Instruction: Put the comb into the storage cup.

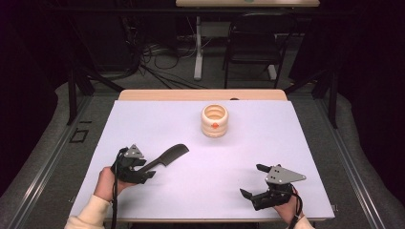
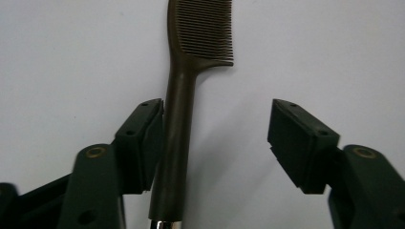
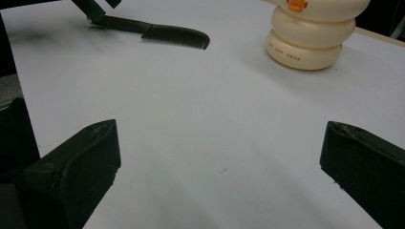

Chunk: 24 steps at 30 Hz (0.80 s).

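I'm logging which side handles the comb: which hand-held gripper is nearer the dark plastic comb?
Left. The left hand-held gripper has the dark plastic comb handle between its open jaws, against one pad. The right hand-held gripper sits far across the white table.

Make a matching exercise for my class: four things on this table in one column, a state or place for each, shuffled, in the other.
1. comb
2. cream ringed holder
3. left gripper
4. right gripper

A. open, with nothing between its jaws
B. stands upright toward the far edge
C. handle lies against one jaw, teeth pointing away
D. open around a dark handle

Pairs: 1-C, 2-B, 3-D, 4-A
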Motion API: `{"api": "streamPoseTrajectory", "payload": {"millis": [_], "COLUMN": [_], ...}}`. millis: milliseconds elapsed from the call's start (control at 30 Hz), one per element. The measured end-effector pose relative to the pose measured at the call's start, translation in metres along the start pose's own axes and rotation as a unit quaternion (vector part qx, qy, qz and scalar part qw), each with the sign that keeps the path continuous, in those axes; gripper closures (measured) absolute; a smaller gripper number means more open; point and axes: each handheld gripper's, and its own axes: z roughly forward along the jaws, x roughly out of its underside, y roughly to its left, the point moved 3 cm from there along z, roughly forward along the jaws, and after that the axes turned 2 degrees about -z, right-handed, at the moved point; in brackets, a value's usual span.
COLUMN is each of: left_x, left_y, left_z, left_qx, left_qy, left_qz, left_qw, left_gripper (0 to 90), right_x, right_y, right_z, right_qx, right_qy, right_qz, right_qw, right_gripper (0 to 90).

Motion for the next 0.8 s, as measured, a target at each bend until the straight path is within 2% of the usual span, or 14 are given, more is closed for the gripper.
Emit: {"api": "streamPoseTrajectory", "payload": {"millis": [200, 367, 400, 533, 800], "left_x": [-0.005, -0.007, -0.008, -0.01, -0.018], "left_y": [0.002, 0.005, 0.006, 0.008, 0.013], "left_z": [0.004, 0.007, 0.009, 0.014, 0.02], "left_qx": [-0.023, -0.029, -0.035, -0.036, -0.044], "left_qy": [0.024, 0.037, 0.049, 0.064, 0.083], "left_qz": [0.008, 0.009, 0.011, 0.012, 0.016], "left_qw": [0.9994, 0.9988, 0.9981, 0.9972, 0.9954], "left_gripper": [19.1, 11.8, 8.7, 1.0, 0.4], "right_x": [0.0, 0.0, 0.0, 0.0, 0.0], "right_y": [0.0, 0.0, 0.0, 0.0, 0.0], "right_z": [0.001, 0.001, 0.001, 0.002, 0.002], "right_qx": [0.001, 0.001, 0.001, 0.001, 0.0], "right_qy": [0.0, 0.0, 0.001, 0.001, 0.001], "right_qz": [0.001, 0.001, 0.002, 0.002, 0.003], "right_qw": [1.0, 1.0, 1.0, 1.0, 1.0], "right_gripper": [0.0, 0.0, 0.0, 0.0, 0.0]}}
